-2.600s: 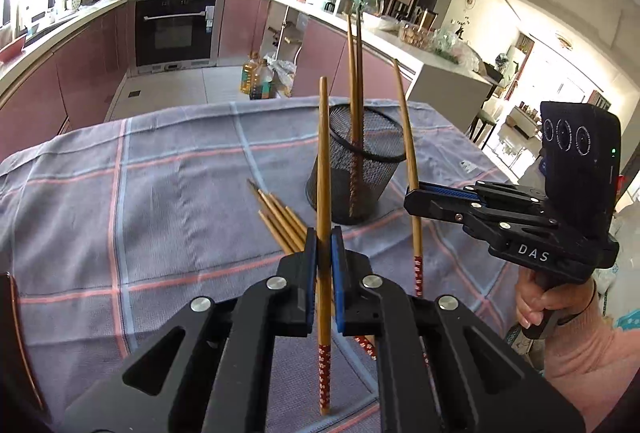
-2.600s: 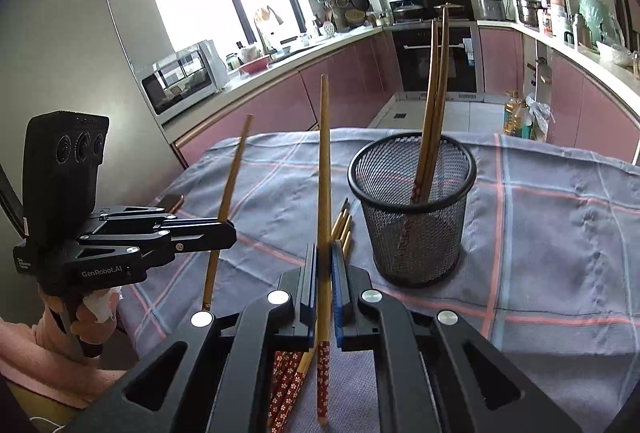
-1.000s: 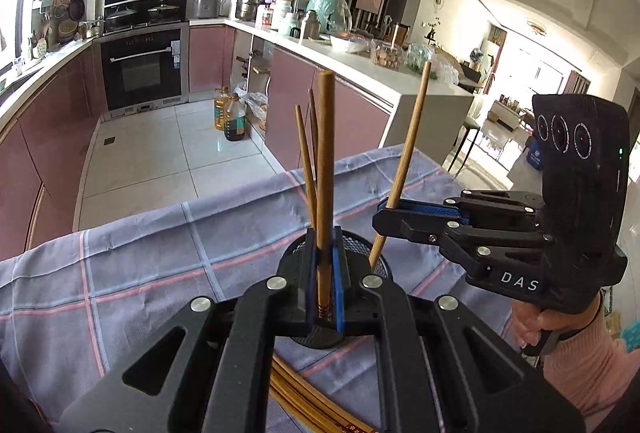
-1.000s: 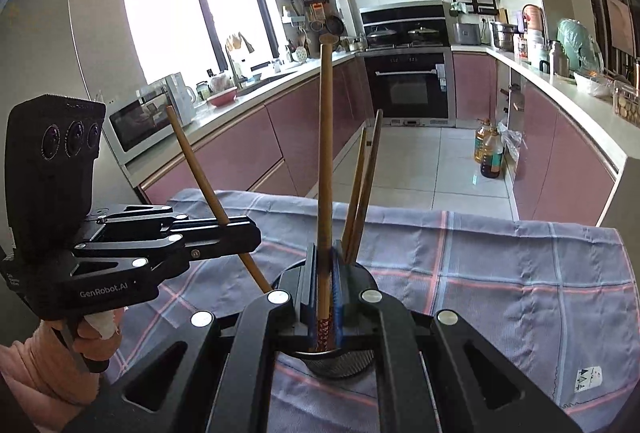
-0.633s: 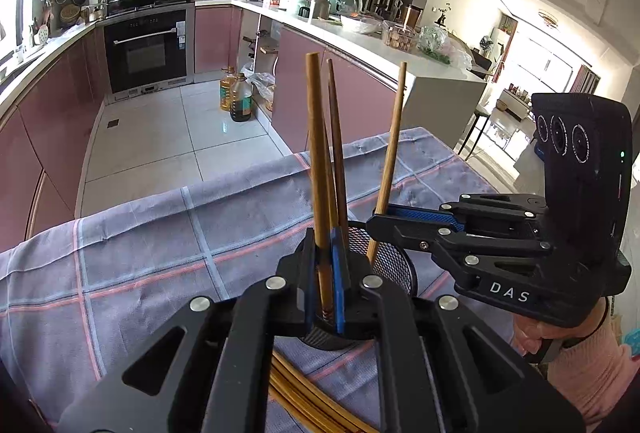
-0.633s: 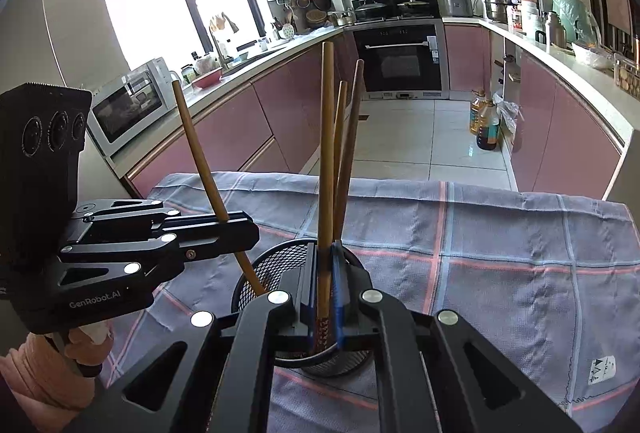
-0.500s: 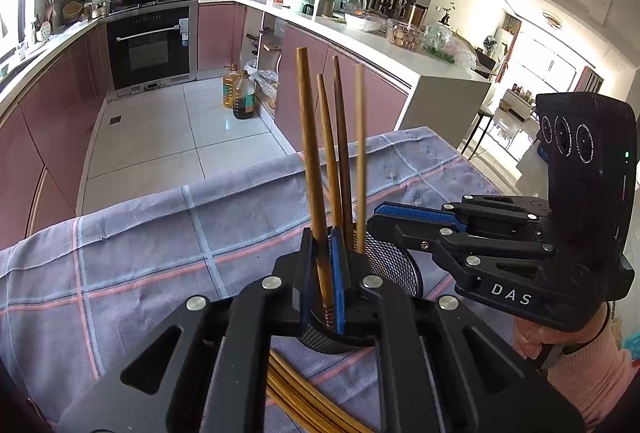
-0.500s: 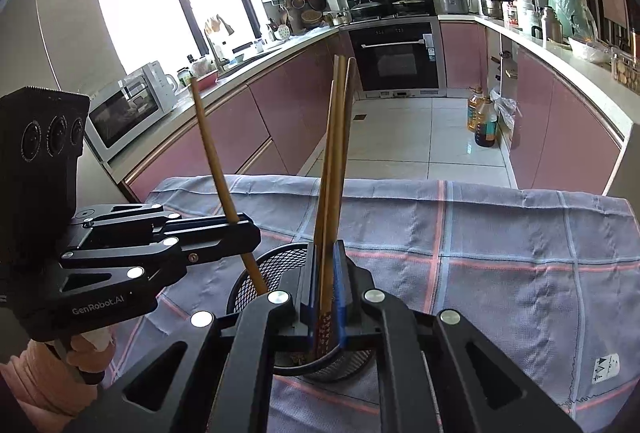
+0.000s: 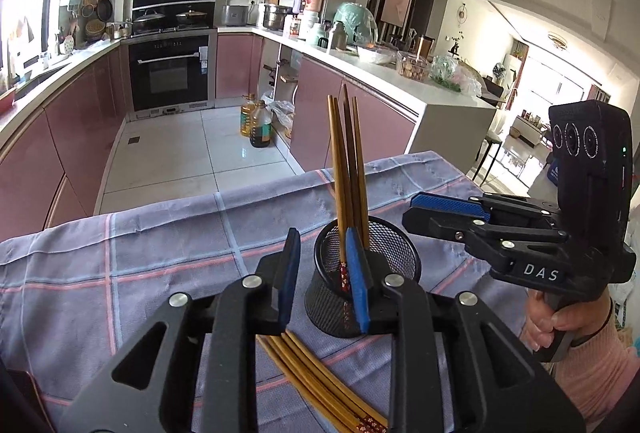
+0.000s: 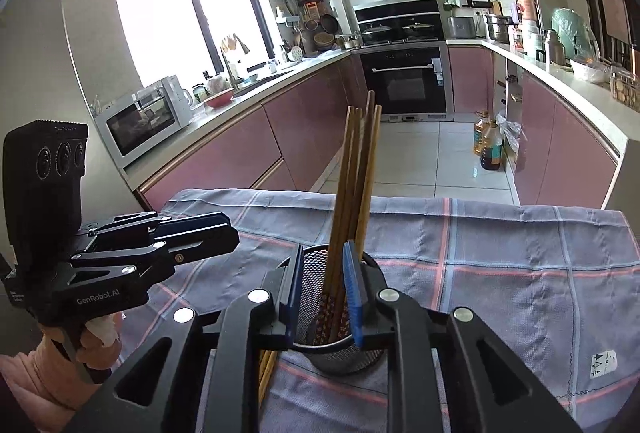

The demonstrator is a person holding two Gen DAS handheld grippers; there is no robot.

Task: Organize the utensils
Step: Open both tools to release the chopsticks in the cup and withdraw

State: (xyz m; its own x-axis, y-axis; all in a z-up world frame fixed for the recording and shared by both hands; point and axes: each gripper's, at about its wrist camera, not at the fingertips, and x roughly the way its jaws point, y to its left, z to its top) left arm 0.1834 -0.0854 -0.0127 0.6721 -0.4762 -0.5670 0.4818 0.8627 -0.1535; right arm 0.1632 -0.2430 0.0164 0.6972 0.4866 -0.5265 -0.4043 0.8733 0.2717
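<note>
Black tongs (image 9: 324,273), blue pads (image 9: 356,273), pink sleeve (image 9: 600,373)

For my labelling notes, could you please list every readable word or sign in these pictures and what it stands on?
"DAS": on the right gripper, side of body.
"GenRobot.AI": on the left gripper, side of body.
White tag on the tablecloth: print too small to read.
Oven sticker: unreadable.

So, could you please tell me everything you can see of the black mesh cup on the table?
The black mesh cup is a round, open-topped holder of what looks like wire mesh with a solid rim. It stands upright on the checked cloth. Four wooden chopsticks stand in it, patterned ends down, leaning on its rim. More chopsticks lie on the cloth beside its base. Neither claw grips it.
</note>
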